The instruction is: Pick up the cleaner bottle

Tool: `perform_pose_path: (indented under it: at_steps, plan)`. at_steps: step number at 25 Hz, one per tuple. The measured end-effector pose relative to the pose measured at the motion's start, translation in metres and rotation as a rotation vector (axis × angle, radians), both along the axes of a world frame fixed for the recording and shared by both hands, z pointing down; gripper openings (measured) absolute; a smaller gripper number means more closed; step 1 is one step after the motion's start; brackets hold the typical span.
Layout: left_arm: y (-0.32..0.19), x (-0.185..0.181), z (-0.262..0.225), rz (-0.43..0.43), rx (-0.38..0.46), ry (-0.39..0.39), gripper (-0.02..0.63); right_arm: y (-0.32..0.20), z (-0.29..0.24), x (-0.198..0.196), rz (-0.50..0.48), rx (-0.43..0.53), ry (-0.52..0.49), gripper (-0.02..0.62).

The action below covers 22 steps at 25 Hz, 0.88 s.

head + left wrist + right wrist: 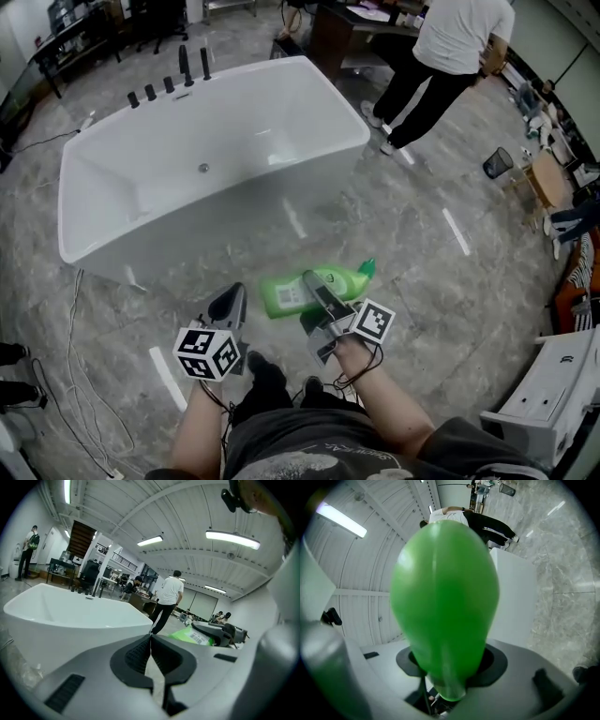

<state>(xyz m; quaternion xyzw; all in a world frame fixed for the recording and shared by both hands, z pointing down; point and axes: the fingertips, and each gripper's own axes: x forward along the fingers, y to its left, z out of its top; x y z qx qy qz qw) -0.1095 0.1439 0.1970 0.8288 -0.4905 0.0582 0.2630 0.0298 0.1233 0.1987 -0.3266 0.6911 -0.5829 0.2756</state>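
head view has the green cleaner bottle point(286, 292) lying sideways, cap to the right, clamped across its middle by the right gripper point(315, 283), above the grey floor point(450, 309) near the white bathtub point(281, 103). just beside it, the left gripper point(234, 302) has its jaws pressed together on nothing.

The bathtub point(216, 150) stands on the floor point(422, 281), its long side across the view. Before its near wall, toward the right end, the cleaner bottle point(281, 294) lies crosswise between the jaws of the right gripper point(317, 287), with its cap end pointing to the tub's right. The left gripper point(234, 302) is just left of the bottle, also before the near wall. A row of taps point(169, 84) stands along the tub's far edge at its left end. A person point(450, 47) stands behind the tub's far right corner, and a bin point(498, 163) sits farther right. Cables point(80, 375) trail on the floor before the tub's left end.
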Motion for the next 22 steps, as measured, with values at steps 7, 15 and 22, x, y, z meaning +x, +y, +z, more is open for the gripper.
perform_pose_path:
  at_steps: [7, 15, 22]
  plan:
    - [0.048, 0.038, -0.007, -0.009, 0.016, -0.012, 0.015, 0.047, -0.003, 0.042, 0.001, 0.005, -0.008, 0.195]
    - [0.116, 0.084, -0.009, -0.007, 0.017, -0.016, 0.014, 0.110, -0.006, 0.088, 0.004, -0.005, -0.016, 0.195]
    - [0.144, 0.108, -0.005, -0.010, 0.018, -0.015, 0.014, 0.139, -0.004, 0.112, -0.006, 0.000, -0.003, 0.195]
